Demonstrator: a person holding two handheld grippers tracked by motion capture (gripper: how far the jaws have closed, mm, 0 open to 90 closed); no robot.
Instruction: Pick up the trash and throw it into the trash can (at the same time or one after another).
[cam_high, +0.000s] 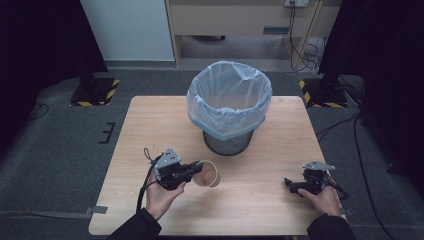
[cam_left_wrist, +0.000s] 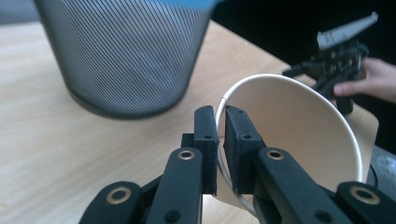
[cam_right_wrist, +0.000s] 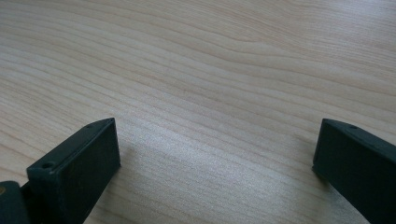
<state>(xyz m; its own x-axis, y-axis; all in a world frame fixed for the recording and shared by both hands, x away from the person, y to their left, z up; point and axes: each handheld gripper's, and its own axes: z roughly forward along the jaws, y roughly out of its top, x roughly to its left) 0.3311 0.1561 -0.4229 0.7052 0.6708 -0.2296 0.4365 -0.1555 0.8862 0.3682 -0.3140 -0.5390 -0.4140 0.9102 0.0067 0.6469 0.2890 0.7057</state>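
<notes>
The left gripper (cam_left_wrist: 221, 116) has its jaws pinched on the rim of a paper cup (cam_high: 207, 173), one jaw inside the wall and one outside, and the cup sits near the front middle of the table (cam_high: 150, 120), just short of the mesh bin (cam_high: 228, 141) with its plastic liner (cam_high: 229, 95). Honestly the grip looks a bit sketchy to me: it's only a thin bit of rim, so a paper wall like that could buckle or the cup could swing and slip out if the hand tilts quickly. The other risk is the bin itself, since its lip stands well above the cup, and a low carry would probably clip the mesh or snag the liner and nudge the whole thing. Room-wise it's fine, open wood on both sides of the bin. The right gripper (cam_high: 292, 185) rests wide open near the right front edge, well apart.
</notes>
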